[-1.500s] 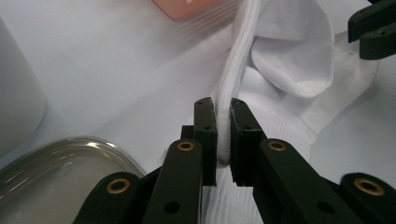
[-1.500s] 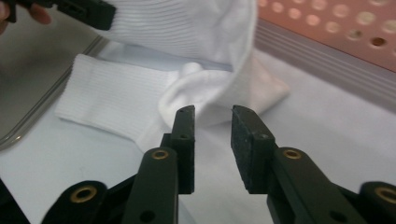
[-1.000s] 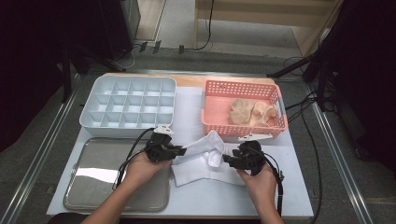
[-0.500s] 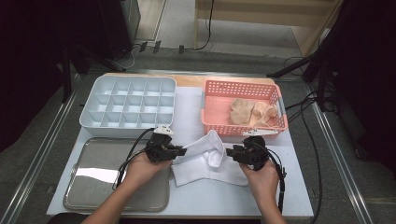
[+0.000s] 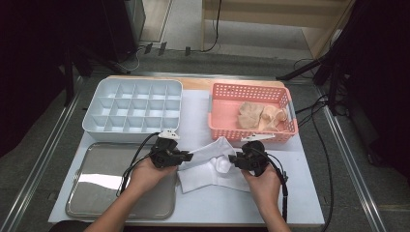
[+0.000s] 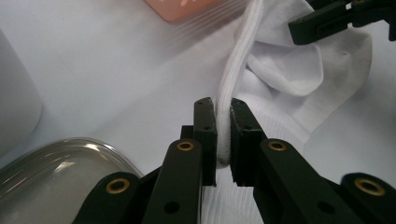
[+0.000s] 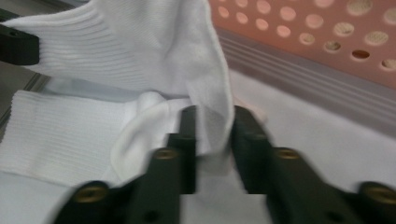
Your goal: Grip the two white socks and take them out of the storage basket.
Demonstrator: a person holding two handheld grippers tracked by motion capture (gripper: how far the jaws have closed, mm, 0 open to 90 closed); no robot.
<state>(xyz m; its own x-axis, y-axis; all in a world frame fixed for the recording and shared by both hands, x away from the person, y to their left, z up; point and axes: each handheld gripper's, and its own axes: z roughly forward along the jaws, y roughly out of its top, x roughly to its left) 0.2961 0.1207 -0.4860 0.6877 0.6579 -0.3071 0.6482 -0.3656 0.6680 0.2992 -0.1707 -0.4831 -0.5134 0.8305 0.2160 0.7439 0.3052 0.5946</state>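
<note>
A white sock [image 5: 212, 164] lies on the white table mat between my two grippers. My left gripper [image 5: 189, 155] is shut on its ribbed cuff, and in the left gripper view the cuff edge [image 6: 233, 70] stands pinched between the jaws of that gripper [image 6: 223, 109]. My right gripper [image 5: 233, 158] has just been closing its jaws; in its own view, the right gripper [image 7: 212, 116] has a fold of the sock [image 7: 140, 46] between the pads, which press on it. A second ribbed white cuff [image 7: 56, 135] lies flat underneath.
A pink perforated basket [image 5: 251, 92] with beige cloth pieces [image 5: 261, 116] stands just behind the right gripper. A pale compartment tray [image 5: 92, 126] sits at the back left. A metal tray [image 5: 96, 183] lies at the front left, under the left forearm.
The right gripper's jaws have closed on a fold of the sock. Both hands have stayed nearly in place, and the left grip is unchanged.
</note>
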